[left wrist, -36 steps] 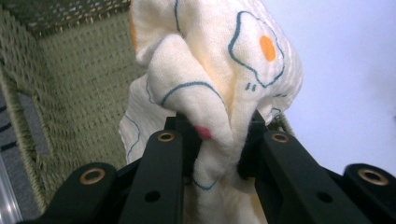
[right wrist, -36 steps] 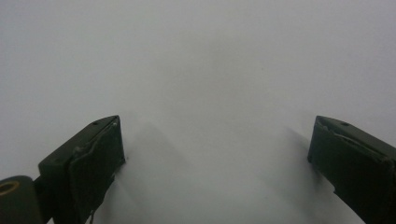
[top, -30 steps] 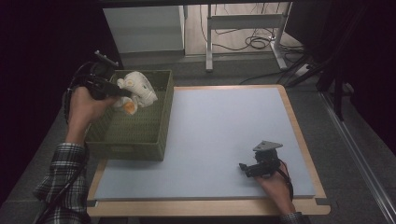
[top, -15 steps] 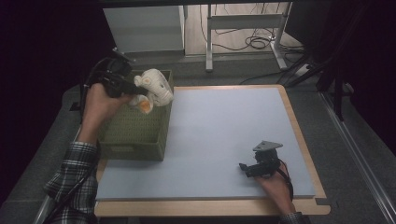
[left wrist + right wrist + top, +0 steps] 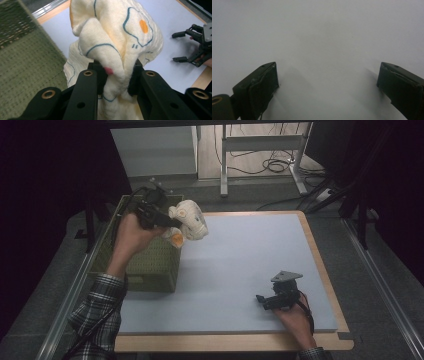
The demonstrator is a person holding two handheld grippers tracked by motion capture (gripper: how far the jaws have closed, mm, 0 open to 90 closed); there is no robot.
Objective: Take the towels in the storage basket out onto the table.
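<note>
Pale blue mat (image 5: 250, 265) covers a wooden-edged table (image 5: 327, 285), with dark floor around it and cables beyond the far edge. At the mat's left side stands a green woven basket (image 5: 150, 265), seen in the left gripper view as a green weave (image 5: 27, 65) at the left.

Left gripper (image 5: 170, 222), raised in the person's left hand (image 5: 131, 236), hangs above the basket's right rim, at the seam between basket and mat. Its jaws are clamped on a cream cloth (image 5: 190, 222). In the left gripper view the two black jaws pinch a bunched fold of that cloth (image 5: 117, 42), which bulges up and out above them. The fabric bears teal outlines and an orange spot, much like a fried-egg print. A small pink mark sits at the pinch point; whether it is a tag or part of the print is hard to tell. The cloth hangs free of basket and mat, carried wholly by the grip.

Right gripper (image 5: 264, 300) lies low on the mat near the front right corner, the person's right hand (image 5: 295, 317) behind it and a grey three-cornered plate (image 5: 286, 276) on top. Its jaws stand wide apart; the right gripper view shows nothing but bare mat (image 5: 324, 45) between the two pads. It is well apart from the cloth.

A plaid sleeve (image 5: 97, 312) covers the left forearm.
</note>
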